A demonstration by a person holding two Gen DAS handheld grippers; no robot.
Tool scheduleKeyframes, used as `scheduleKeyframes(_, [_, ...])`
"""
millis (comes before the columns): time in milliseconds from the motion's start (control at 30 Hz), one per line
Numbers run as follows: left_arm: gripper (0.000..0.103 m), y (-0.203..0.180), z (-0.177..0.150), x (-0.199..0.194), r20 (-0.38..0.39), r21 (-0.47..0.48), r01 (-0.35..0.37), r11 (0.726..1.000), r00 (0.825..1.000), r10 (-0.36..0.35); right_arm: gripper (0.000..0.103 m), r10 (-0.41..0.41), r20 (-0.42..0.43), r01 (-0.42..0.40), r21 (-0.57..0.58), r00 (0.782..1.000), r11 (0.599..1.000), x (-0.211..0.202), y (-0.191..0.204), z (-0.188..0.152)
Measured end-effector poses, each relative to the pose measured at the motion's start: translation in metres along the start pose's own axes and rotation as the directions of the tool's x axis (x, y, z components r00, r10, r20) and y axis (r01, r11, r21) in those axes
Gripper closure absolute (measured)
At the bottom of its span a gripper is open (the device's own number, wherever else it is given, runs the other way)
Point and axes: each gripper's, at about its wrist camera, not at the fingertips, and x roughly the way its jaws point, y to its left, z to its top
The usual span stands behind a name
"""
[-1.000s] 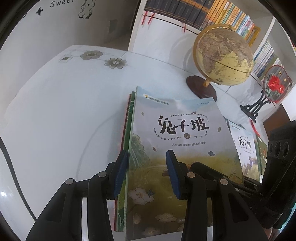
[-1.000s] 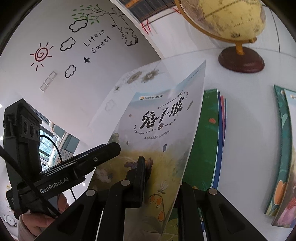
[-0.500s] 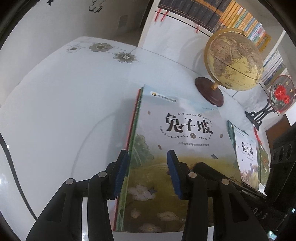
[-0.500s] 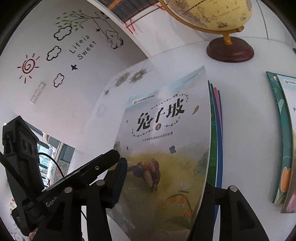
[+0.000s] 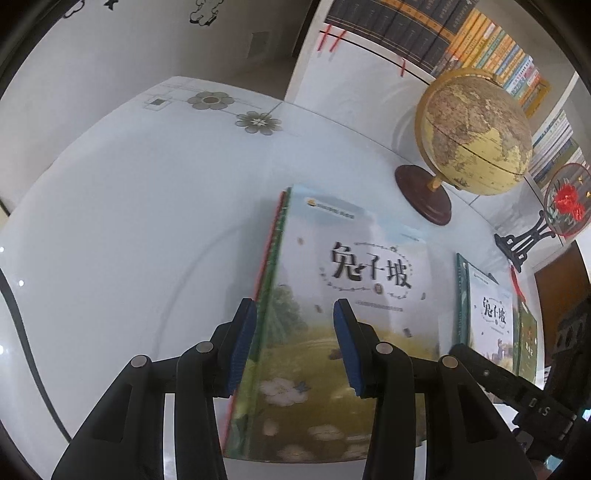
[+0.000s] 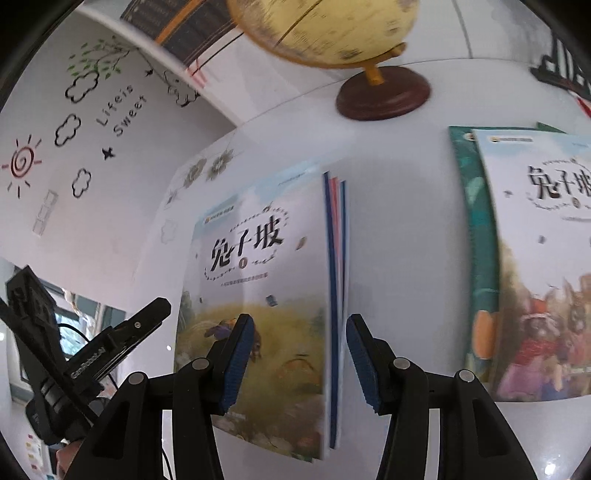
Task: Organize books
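1. We see a stack of picture books [image 5: 343, 332] lying flat on the white tabletop [image 5: 129, 229]; its top cover shows a meadow scene with large black characters.
2. In the left wrist view, our left hand-held gripper [image 5: 295, 347] hangs over the stack's near left corner. Its blue pads stand apart, one just outside the red and green spines, the other over the cover. Neither pad presses on a book, so we call it open and holding nothing.
3. In the right wrist view, our right hand-held gripper [image 6: 295, 363] sits over the stack's [image 6: 258, 306] right edge, where blue and red page edges fan out slightly. Its jaws are parted, with that edge in the gap between the pads, and nothing is clamped.
4. A second pile of books [image 6: 532, 258] lies to the right of the stack, apart from it, on the same tabletop [image 6: 399, 236]. Its top cover carries the same title.
5. Behind the books, a yellow globe [image 5: 476, 133] stands on a dark round base, near a bookshelf [image 5: 436, 22] filled with upright volumes.
6. A round ornament with a red flower [image 5: 567, 203] rests on a black stand at the far right.
7. The left hand-held gripper's black body [image 6: 85, 362] shows at the lower left of the right wrist view.
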Motion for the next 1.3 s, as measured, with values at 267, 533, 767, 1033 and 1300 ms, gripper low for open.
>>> scheduleKeyframes(267, [0.062,-0.063,0.000,0.006,-0.019,0.062,0.088,0.994,0.996,-0.087,0.052,0.001,0.080,-0.002,0.021,0.997,1.000,-0.047,-0.040,0.003])
scheduleKeyframes(533, [0.062,-0.141,-0.016,0.031,-0.078,0.126,0.170,0.977,0.984,-0.161,0.052,-0.044,0.175,0.025,0.110,0.984,0.994,-0.093,-0.110,0.008])
scheduleKeyframes(767, [0.062,-0.198,-0.041,0.071,-0.171,0.138,0.256,0.957,0.958,-0.232,0.051,-0.116,0.231,0.073,0.187,0.966,0.980,-0.128,-0.180,0.007])
scheduleKeyframes(1033, [0.062,-0.221,-0.060,0.100,-0.225,0.131,0.283,0.950,0.942,-0.250,0.050,-0.096,0.222,0.053,0.193,0.970,0.980,-0.129,-0.224,0.006])
scheduleKeyframes(1300, [0.041,-0.230,-0.070,0.106,-0.197,0.158,0.315,0.936,0.939,-0.282,0.049,-0.071,0.195,0.037,0.173,0.978,0.984,-0.118,-0.243,0.014])
